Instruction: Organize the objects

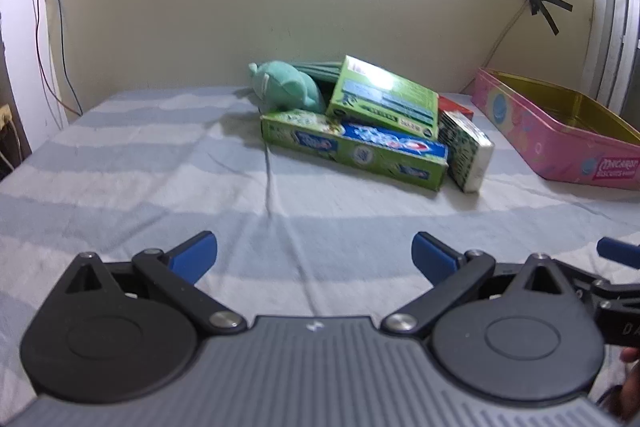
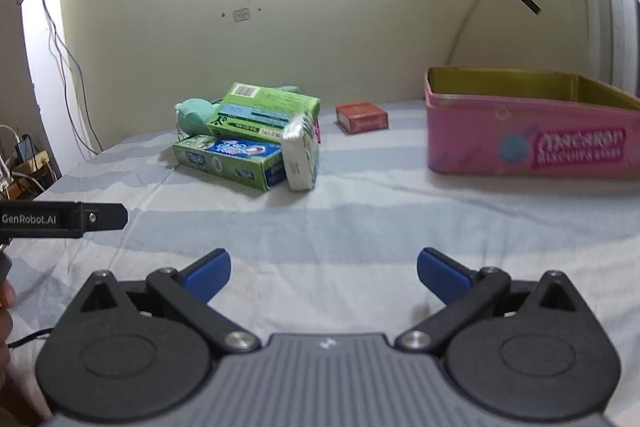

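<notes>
Both tongs, left (image 1: 314,255) and right (image 2: 323,273), agape, empty, above striped bedsheet (image 1: 160,187); green toothpaste carton (image 1: 352,147) near pink biscuit tin (image 2: 520,143).

Your pile sits mid-bed (image 1: 120,187), near wall | toothpaste carton (image 1: 352,151) in front, flat | second box (image 1: 384,99) leaning on it | plush toy (image 1: 284,87) behind-left | tissue pack (image 1: 466,151) at right end, apparently touching | small box (image 2: 362,117) behind-right | tin (image 2: 520,143) far right, apart
</notes>
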Action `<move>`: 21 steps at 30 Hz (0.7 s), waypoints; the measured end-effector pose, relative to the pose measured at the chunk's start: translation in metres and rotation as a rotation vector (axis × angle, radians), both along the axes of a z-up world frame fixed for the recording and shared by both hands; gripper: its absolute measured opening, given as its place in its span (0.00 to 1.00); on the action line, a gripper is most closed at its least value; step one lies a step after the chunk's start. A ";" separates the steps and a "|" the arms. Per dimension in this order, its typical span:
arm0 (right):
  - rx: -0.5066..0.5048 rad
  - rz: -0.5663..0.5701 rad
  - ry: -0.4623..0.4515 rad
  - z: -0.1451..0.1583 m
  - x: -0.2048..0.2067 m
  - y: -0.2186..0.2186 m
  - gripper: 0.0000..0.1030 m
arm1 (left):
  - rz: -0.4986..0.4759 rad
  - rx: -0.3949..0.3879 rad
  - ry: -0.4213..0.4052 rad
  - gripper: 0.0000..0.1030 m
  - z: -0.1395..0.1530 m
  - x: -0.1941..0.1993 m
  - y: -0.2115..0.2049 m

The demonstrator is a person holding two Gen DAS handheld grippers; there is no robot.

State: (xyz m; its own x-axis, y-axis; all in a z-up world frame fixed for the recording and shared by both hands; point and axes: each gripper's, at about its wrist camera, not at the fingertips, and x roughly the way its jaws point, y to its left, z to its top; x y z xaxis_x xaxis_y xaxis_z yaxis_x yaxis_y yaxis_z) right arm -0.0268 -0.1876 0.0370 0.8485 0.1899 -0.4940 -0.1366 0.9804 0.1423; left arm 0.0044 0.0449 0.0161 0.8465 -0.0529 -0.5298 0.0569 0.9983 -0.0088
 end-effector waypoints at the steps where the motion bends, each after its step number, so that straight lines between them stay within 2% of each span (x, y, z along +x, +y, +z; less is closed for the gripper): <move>1: -0.005 0.009 -0.008 0.002 0.003 0.001 1.00 | -0.001 -0.004 -0.003 1.00 0.001 0.003 0.003; 7: -0.022 0.069 -0.024 0.014 0.030 0.013 0.99 | 0.016 -0.031 0.008 1.00 0.001 0.019 0.017; 13: -0.010 0.081 -0.008 0.019 0.078 0.022 0.85 | 0.044 -0.047 0.038 1.00 -0.006 0.026 0.028; 15: 0.007 0.070 0.004 0.019 0.097 0.022 0.77 | 0.048 -0.051 0.048 1.00 -0.008 0.027 0.030; 17: 0.011 0.073 0.027 0.017 0.115 0.024 0.57 | 0.048 -0.050 0.053 1.00 -0.009 0.027 0.029; 18: 0.008 0.073 0.048 0.014 0.125 0.025 0.51 | 0.045 -0.049 0.054 1.00 -0.009 0.026 0.029; 20: 0.034 0.071 0.103 0.007 0.135 0.022 0.23 | 0.031 -0.047 0.053 1.00 -0.008 0.025 0.027; 21: 0.071 0.074 0.130 0.003 0.136 0.017 0.22 | 0.020 -0.048 0.051 1.00 -0.007 0.025 0.025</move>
